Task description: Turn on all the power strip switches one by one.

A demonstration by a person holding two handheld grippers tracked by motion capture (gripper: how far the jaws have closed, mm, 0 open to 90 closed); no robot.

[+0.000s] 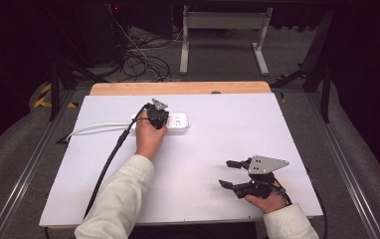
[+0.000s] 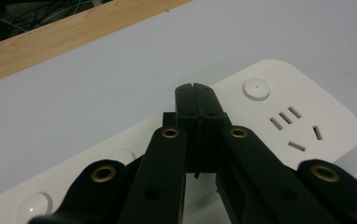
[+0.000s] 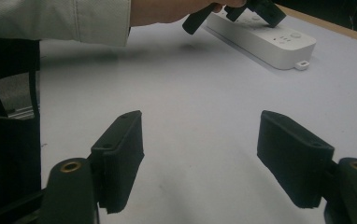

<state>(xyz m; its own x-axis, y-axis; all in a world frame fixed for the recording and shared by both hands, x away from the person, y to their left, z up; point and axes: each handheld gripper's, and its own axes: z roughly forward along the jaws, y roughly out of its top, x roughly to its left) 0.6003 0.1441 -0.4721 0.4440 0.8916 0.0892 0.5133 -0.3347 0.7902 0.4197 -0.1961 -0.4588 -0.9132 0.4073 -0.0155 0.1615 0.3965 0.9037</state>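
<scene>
High view: white power strip (image 1: 175, 124) lies on a matte pale-grey table (image 1: 228, 124), left of centre toward the far edge, which shows a bare strip of light wood. Strip body is smooth glossy plastic, a long slab with rounded corners; its white cable (image 1: 96, 128) runs off to the left.

Left gripper view: strip face carries slot-shaped socket openings and a round raised button (image 2: 256, 88) toward its right end. Left gripper (image 1: 157, 115) sits over the strip's left part, its black matte jaws pressed fully together with nothing between them; the closed tips point down at the strip's top face, and contact with it cannot be judged. Brass-coloured rivets mark the jaw linkages.

Right gripper (image 1: 230, 173) is held at the near right of the table, well apart from the strip, a grey triangular plate on top. Right gripper view: its blocky, rubbery black jaws stand wide open over bare table, holding nothing.
</scene>
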